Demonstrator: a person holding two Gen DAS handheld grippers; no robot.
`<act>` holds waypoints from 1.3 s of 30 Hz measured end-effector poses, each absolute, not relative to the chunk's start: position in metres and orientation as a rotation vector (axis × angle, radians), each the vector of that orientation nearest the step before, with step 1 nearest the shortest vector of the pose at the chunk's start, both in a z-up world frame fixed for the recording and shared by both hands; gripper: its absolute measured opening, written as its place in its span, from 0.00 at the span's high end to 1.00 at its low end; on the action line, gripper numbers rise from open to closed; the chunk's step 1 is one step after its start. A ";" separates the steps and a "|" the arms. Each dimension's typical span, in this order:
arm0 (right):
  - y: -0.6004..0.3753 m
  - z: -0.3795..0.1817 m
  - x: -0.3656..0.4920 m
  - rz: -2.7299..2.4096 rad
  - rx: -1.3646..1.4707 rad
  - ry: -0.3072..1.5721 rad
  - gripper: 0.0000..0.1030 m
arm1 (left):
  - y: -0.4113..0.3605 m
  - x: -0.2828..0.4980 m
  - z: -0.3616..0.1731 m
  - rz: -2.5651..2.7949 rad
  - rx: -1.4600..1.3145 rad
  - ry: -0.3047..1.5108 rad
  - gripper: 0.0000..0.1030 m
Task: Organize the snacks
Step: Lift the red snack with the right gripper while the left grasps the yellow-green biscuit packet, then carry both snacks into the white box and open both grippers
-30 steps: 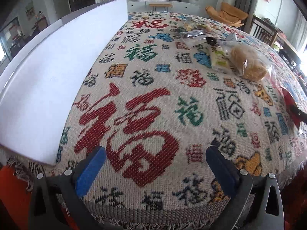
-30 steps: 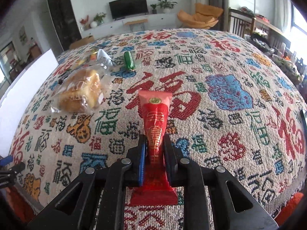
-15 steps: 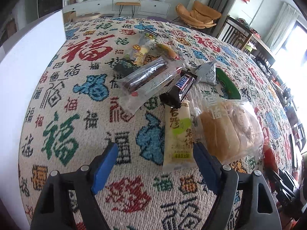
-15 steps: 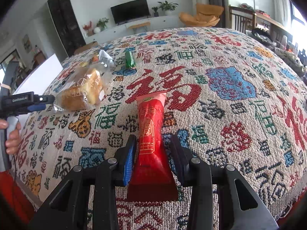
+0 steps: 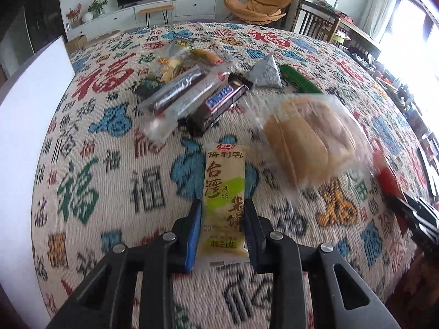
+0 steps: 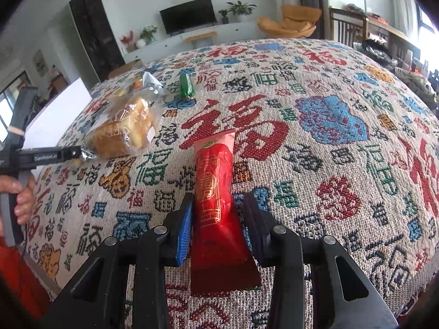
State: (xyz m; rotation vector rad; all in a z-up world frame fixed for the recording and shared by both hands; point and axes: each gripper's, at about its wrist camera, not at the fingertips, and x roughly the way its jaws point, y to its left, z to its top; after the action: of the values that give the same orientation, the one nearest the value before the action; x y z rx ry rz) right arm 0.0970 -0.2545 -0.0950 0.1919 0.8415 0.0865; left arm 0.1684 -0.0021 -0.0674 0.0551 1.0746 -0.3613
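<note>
The left gripper (image 5: 222, 229), low in the frame's centre, is closing on the yellow rice-cracker packet (image 5: 223, 205), its blue pads touching both edges. Bagged bread (image 5: 310, 139) lies upper right. The right gripper (image 6: 216, 224) stands released around the red packet (image 6: 216, 192), which lies between its jaws.

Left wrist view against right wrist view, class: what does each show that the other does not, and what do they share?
Only the left wrist view shows the yellow rice cracker packet between the closing left gripper fingers, the Snickers bar and the clear-wrapped dark bar.

Only the right wrist view shows the person's hand and the right gripper fingers, apart, either side of the red packet.

Both show the bagged bread, the green packet and the patterned tablecloth.
</note>
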 end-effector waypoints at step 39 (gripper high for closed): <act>0.052 0.115 0.195 0.898 0.287 0.909 0.86 | 0.296 0.091 0.087 0.060 -0.235 0.793 0.72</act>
State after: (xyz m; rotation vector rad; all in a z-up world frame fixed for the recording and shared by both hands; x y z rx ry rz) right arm 0.1948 0.0520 0.1148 0.2869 0.9093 0.8984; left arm 0.0908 0.2959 0.0867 -0.2350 0.7929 0.0602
